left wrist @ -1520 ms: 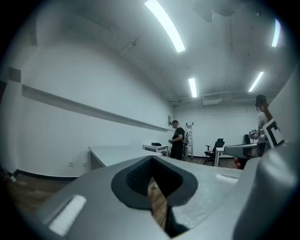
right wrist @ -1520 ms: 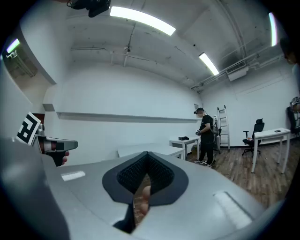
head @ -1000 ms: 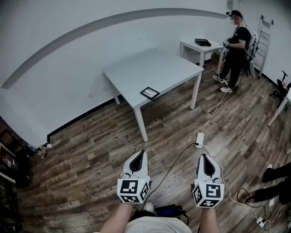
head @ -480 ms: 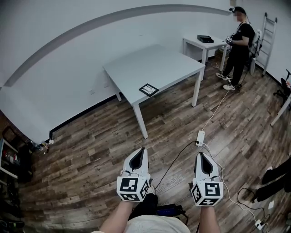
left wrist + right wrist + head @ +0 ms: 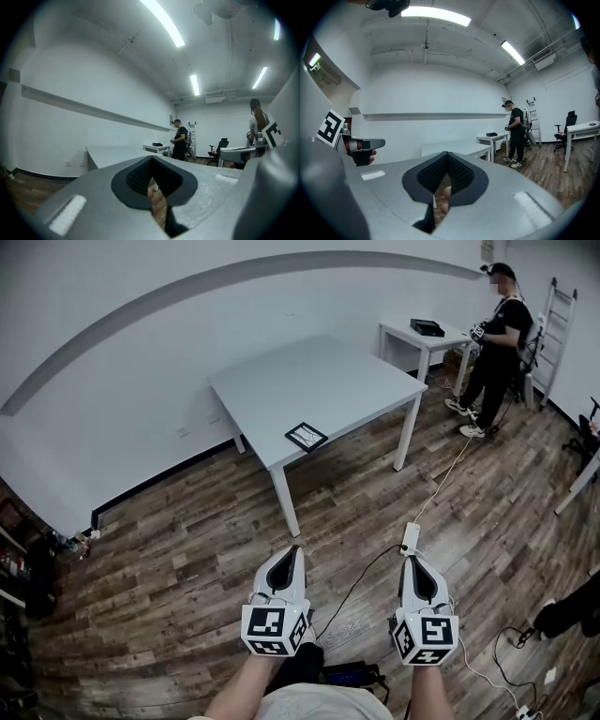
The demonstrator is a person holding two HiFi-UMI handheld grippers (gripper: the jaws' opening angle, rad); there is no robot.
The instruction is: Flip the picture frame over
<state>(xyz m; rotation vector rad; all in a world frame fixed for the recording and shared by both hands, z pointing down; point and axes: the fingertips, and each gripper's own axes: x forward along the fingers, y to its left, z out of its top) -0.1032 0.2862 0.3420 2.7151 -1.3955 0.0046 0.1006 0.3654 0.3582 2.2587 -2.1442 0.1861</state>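
Note:
A small black picture frame (image 5: 306, 436) lies flat near the front edge of a pale grey table (image 5: 328, 381) in the head view. Both grippers hang well short of that table, over the wooden floor. My left gripper (image 5: 290, 556) points forward with its jaws closed together and nothing between them. Beside it, my right gripper (image 5: 416, 563) stands the same way, shut and empty. The gripper views show the table (image 5: 112, 154) (image 5: 457, 149) far ahead beyond the closed jaws; the frame itself does not show there.
A person in black (image 5: 495, 343) stands at a second white table (image 5: 427, 337) at the back right, a ladder (image 5: 553, 324) behind them. A power strip (image 5: 410, 536) and cables (image 5: 448, 470) lie on the floor ahead. Shelving (image 5: 14, 568) stands at the left edge.
The head view has shifted a little: the table and frame sit slightly lower and to the left. Both grippers stay shut, side by side.

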